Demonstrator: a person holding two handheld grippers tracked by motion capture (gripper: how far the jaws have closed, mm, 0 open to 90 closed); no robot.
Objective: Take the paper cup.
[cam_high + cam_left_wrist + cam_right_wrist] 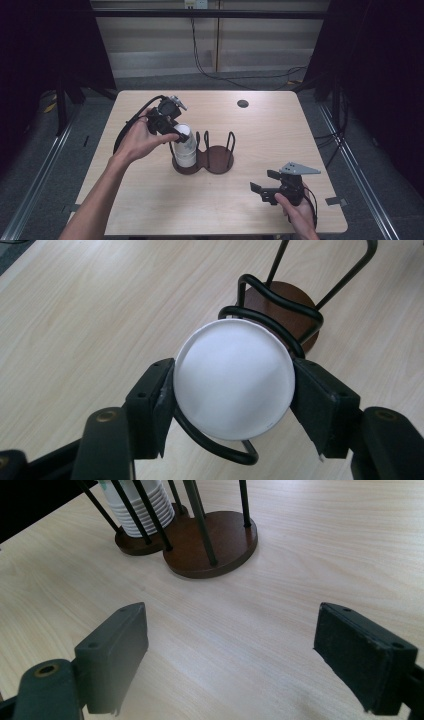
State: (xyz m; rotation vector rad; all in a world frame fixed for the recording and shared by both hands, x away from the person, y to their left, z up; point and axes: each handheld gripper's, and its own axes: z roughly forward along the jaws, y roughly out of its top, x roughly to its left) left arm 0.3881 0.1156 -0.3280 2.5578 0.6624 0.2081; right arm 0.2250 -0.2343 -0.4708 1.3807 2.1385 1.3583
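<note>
A stack of white paper cups (185, 150) stands upside down in the left bay of a dark wooden holder with black wire posts (218, 161). My left gripper (179, 132) reaches in from the left and is shut on the top cup (233, 375). Both pads press on the cup's sides, and its round white bottom faces the camera above the wire loops (272, 315). My right gripper (263, 182) rests low near the table's front right, open with nothing between its jaws (230, 650). Beyond it stand the cup stack (145, 505) and the holder's bare right base (215, 542).
The light wooden table (150, 200) has a small black round hole (243, 103) at the back right. Cables (225, 75) trail over the floor behind the table, and metal rails (45, 160) run along both sides.
</note>
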